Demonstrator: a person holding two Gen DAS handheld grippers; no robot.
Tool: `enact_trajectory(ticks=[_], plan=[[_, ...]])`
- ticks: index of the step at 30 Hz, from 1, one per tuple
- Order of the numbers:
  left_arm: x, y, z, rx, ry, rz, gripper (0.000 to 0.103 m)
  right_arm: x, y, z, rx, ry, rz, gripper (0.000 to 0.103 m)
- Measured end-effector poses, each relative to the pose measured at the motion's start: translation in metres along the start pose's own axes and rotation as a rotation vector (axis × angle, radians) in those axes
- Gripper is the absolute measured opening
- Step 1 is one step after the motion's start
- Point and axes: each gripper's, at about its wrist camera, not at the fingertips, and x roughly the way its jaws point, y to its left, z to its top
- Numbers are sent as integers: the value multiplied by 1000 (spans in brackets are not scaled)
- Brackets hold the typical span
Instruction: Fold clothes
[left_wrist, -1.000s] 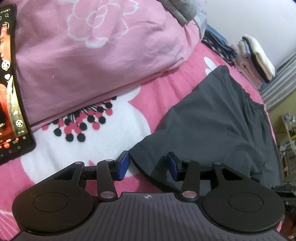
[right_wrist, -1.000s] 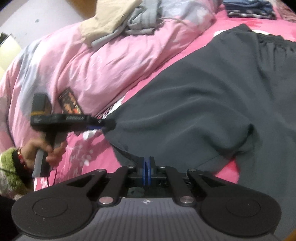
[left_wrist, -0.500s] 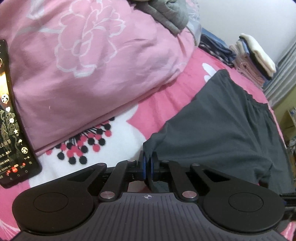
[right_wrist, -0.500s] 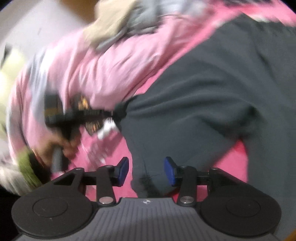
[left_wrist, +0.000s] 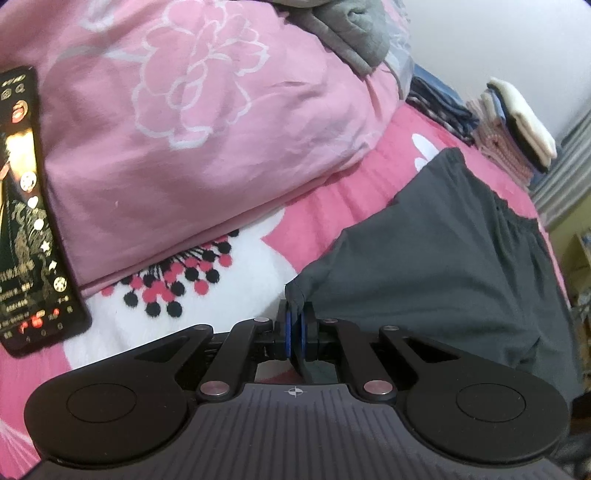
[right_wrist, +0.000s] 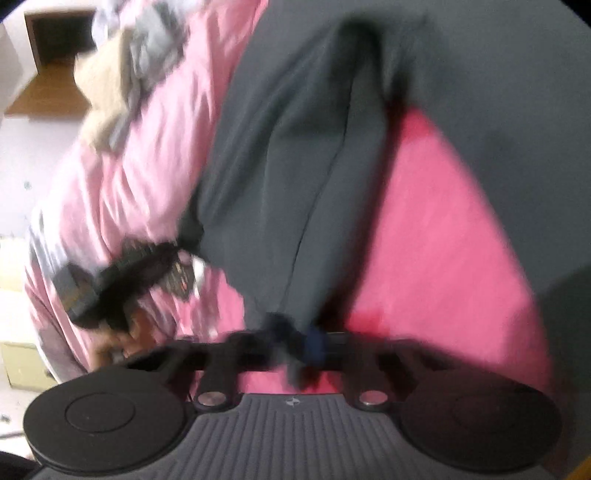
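Dark grey shorts (left_wrist: 443, 258) lie spread on the pink flowered bedspread (left_wrist: 332, 195). My left gripper (left_wrist: 294, 321) is shut on the near corner of one leg hem, with fabric pinched between the blue pads. The right wrist view is blurred: the shorts (right_wrist: 314, 147) fill it, and my right gripper (right_wrist: 308, 341) is shut on the hem edge of the same leg. The left gripper (right_wrist: 184, 236) shows there at the left, held by a hand (right_wrist: 114, 347), gripping the far corner of that hem.
A lit phone (left_wrist: 29, 221) lies at the left against a bulky pink duvet (left_wrist: 184, 129). Grey and beige clothes (right_wrist: 122, 74) are heaped on the duvet. Stacks of folded clothes (left_wrist: 517, 125) sit at the far end by the wall.
The left gripper closed on the shorts' corner and lifted it slightly. The right gripper opened, dropped and rolled toward the bed, then closed on the hem.
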Motion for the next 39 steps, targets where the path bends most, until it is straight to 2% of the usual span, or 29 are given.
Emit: enact_trajectory(ticks=[5,8,11,16,18,20,24,26,30,34,37,39], plan=[[-22,1,0,-68,27,-59,2,-29,15,-3,-46,13,9,1],[-22,-2,-7,-74,78,-81,3,-47,19,-3,-22,63,-26,0],[-11,-7,-18,-24,102,-42,3,-48,23,-3,-27,102,-63,0],[-2,-12,-29,73,81,38,6,-17,-2,-9,83,149,-85,0],[-3,-11,-29,98,69,58,15,-7,-12,-13,128,164,-88,1],[-6,-8,-29,100,59,67,18,-6,-14,-14,130,161,-83,2],[-10,1,-28,70,36,61,20,-5,-5,-15,53,158,-108,5],[-11,8,-26,25,26,59,20,-8,-1,-19,10,159,-121,7],[-13,32,-22,-155,13,17,20,-15,0,-26,-44,160,-132,11],[-22,42,-18,-183,-32,82,19,-17,-7,-26,-29,172,-130,11],[-30,43,-14,-164,-60,54,20,-18,-9,-27,-27,169,-129,11],[-30,38,-11,-115,-58,10,29,-20,-10,-27,-27,168,-130,12]])
